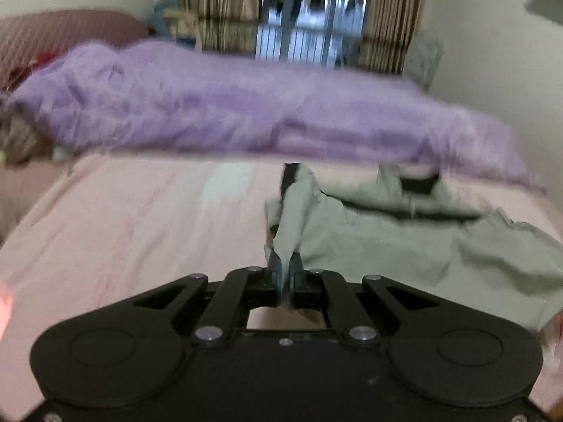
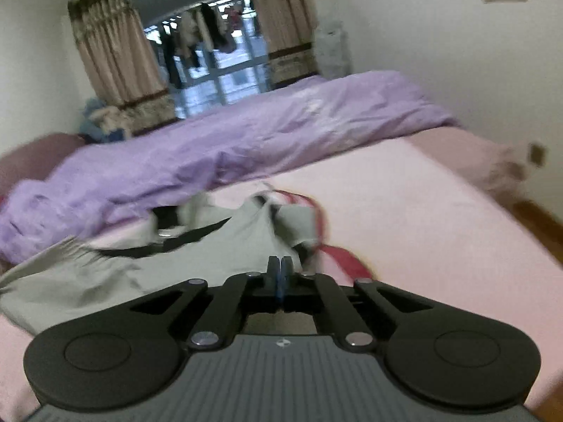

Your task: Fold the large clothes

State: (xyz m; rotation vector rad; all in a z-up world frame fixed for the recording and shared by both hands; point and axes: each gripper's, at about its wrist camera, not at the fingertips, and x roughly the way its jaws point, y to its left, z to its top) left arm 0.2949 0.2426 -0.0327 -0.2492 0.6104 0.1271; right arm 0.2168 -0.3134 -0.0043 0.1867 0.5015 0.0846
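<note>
I see a bed [image 1: 123,218] under a pink sheet filling most of both views. A purple quilt [image 1: 228,105] lies bunched across its far side, from nine o'clock to three o'clock. Beyond it, at twelve o'clock, brown curtains [image 2: 112,52] frame a window [image 2: 218,81].

The grey garment [image 1: 404,246] lies crumpled on the sheet, at about two o'clock from my left gripper [image 1: 285,263] and ten o'clock from my right gripper [image 2: 279,269]. A red strip [image 2: 337,251] lies by it, at one o'clock of the right one.

My left fingers are pinched on a raised fold of the garment. My right fingers are pressed together; the cloth reaches up to their tips, but I cannot tell whether any is caught.
</note>
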